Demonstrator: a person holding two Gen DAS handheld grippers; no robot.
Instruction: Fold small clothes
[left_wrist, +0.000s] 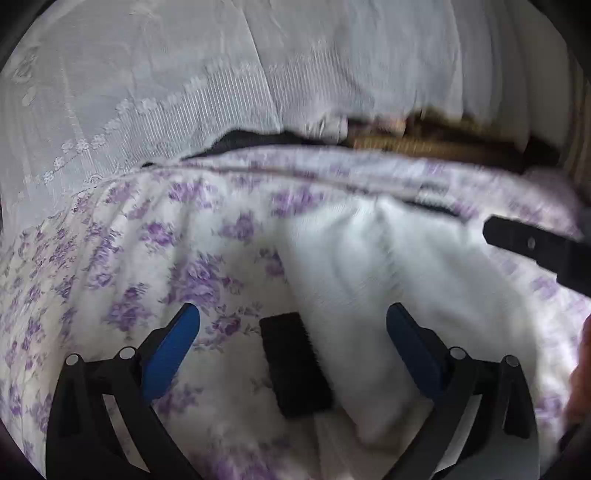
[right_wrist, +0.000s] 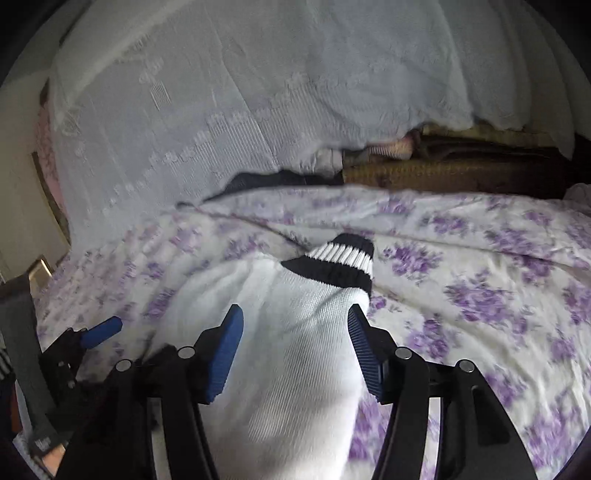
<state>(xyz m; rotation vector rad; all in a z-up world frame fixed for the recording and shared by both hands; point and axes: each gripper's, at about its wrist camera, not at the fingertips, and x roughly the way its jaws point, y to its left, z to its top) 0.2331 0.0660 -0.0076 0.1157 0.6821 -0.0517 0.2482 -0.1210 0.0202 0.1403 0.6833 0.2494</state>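
Both wrist views looked down at a bed covered by a floral sheet (left_wrist: 122, 258) with purple flowers. A white lace cloth (right_wrist: 221, 92) hung across the upper half of each frame, with brown folded textiles (right_wrist: 443, 166) at the upper right.

Right wrist view: a white sock (right_wrist: 280, 332) lay on the sheet, running from the bottom centre up to mid-frame. Its cuff (right_wrist: 340, 262), black with a white ribbed band, showed sharply here only. The right gripper (right_wrist: 295, 349) had its jaws well apart; the blue pads stood on either side of the sock, and no pressing was evident. At lower left a blue pad of the left gripper (right_wrist: 101, 330) poked in over the sheet.

Left wrist view: much blurred. The sock (left_wrist: 369, 277) appeared as a white mass at centre right, the cuff not made out. The left gripper (left_wrist: 293, 328) stood with jaws spread wide and holding nothing. A black rectangular piece (left_wrist: 295, 365) sat between its pads at bottom centre; what it was could not be told. A black finger of the right gripper (left_wrist: 535, 247) entered from the right edge, and part of a hand (left_wrist: 581, 376) showed at the lower right edge.
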